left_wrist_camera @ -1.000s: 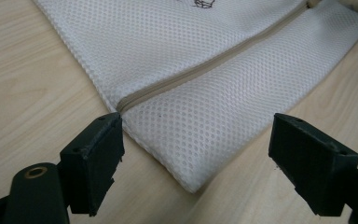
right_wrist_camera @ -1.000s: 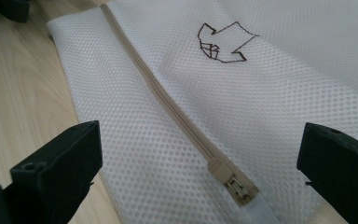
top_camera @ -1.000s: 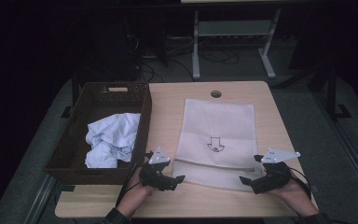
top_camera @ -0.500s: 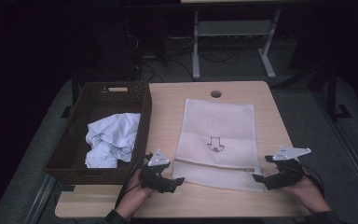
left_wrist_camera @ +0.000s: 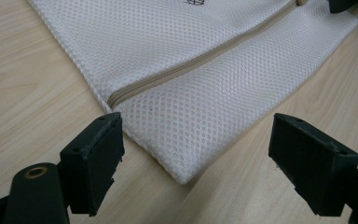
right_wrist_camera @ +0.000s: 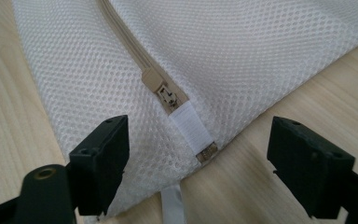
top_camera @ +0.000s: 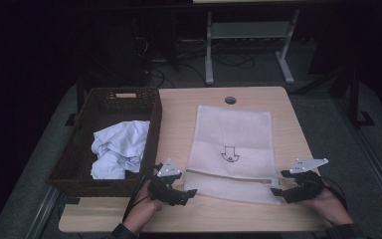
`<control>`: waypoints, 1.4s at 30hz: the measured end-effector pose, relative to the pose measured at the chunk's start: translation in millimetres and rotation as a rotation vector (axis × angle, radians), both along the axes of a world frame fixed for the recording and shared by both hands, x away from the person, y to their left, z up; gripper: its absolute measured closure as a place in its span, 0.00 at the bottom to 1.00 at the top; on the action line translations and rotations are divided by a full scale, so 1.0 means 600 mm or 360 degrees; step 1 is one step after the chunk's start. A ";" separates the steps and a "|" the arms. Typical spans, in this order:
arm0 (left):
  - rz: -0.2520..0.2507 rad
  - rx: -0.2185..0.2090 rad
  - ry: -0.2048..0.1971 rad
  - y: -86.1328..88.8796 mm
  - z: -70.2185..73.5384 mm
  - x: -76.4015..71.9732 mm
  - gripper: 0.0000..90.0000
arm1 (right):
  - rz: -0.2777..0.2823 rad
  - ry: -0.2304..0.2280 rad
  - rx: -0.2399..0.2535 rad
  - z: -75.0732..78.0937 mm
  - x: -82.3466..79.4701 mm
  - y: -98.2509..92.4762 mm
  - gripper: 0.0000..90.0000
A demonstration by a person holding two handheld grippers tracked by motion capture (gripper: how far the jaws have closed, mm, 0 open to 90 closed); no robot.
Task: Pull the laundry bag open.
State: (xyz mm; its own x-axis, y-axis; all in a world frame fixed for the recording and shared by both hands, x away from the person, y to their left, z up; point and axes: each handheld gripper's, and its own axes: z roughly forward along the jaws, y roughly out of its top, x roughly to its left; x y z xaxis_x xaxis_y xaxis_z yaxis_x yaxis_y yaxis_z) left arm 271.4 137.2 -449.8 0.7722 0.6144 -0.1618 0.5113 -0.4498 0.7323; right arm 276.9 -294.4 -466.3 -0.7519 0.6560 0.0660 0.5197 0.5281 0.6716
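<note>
Step judged: unzip mesh laundry bag, which lay flat at table centre, zipper along near edge.

Right gripper, at bag's 5 o'clock corner, jaws wide but just closing in; zipper pull between them, not yet pinched. Best to nip pull tab squarely, not mesh.

Left gripper, at 7 o'clock corner, jaws wide, nothing held; should pin corner as anchor.

Bag: white honeycomb mesh, limp; beige zipper tape; white elastic tab. Wicker basket at 9 o'clock held crumpled pale cloth.

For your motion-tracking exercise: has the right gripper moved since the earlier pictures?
Yes. The right gripper slid outward past the mesh bag's near right corner, jaws closing, nothing gripped.
</note>
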 end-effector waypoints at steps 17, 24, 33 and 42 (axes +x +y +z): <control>-0.0004 -0.0007 0.0008 0.000 0.000 0.001 0.20 | 0.0071 -0.0014 -0.0062 -0.004 -0.008 0.008 0.53; -0.0017 -0.0013 0.0037 0.001 0.000 0.002 0.19 | 0.0071 0.0019 -0.0059 0.000 -0.009 0.012 0.69; 0.0017 -0.0070 0.0056 0.006 0.005 0.006 0.19 | 0.0058 0.0060 -0.0059 0.003 -0.006 0.017 0.88; -0.0073 -0.0060 0.0031 0.007 0.010 0.004 0.20 | 0.0037 0.0070 -0.0063 0.009 -0.003 0.023 0.90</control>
State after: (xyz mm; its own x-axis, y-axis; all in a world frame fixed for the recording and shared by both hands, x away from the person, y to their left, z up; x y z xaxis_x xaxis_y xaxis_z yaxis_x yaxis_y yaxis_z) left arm 273.8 141.3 -443.7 0.7959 0.5715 -0.1996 0.5053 -0.4456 0.7390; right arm 274.8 -280.8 -460.8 -0.7641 0.6410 0.0735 0.5353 0.5663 0.6267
